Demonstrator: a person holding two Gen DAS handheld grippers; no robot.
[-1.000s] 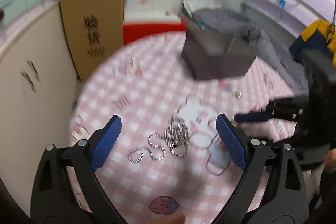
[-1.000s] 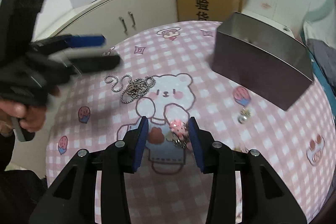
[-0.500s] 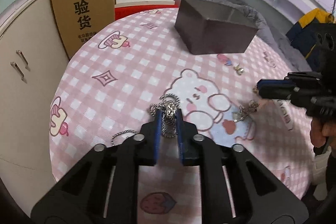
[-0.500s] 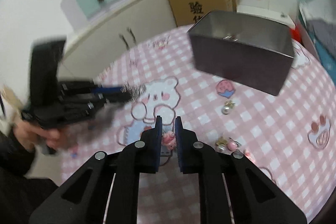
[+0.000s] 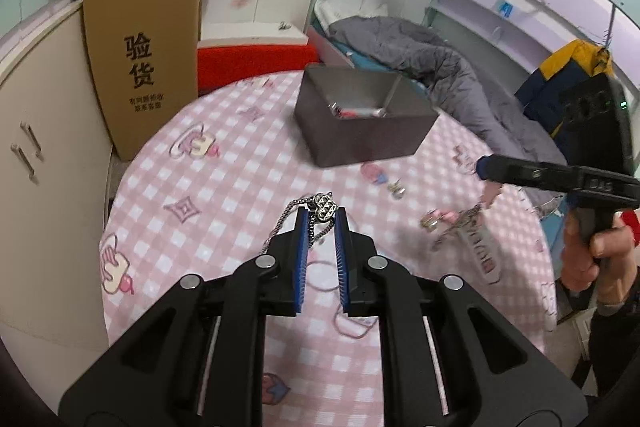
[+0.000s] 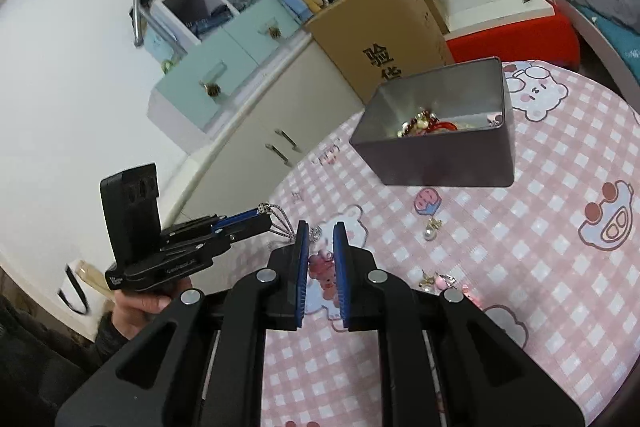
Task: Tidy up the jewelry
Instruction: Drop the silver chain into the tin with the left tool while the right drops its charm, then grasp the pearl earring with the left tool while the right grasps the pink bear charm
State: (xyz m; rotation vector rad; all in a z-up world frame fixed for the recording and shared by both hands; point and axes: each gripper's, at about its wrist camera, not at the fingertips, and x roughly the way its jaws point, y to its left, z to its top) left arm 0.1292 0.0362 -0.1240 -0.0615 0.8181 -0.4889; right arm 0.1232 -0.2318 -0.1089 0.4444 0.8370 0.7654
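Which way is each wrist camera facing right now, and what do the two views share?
Left wrist: looks along the left claw, shut on the silver chain necklace, toward the grey metal tin; right hand shows.
Right wrist: looks along the right claw, shut on a pink charm; left hand shows.
Shared: tin, pink checked tablecloth.

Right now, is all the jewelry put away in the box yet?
Not yet. Some pieces already lie in the grey box. The left tool holds the silver chain and the right tool holds a pink charm, both lifted. A pearl earring and small pink pieces wait on the tablecloth.
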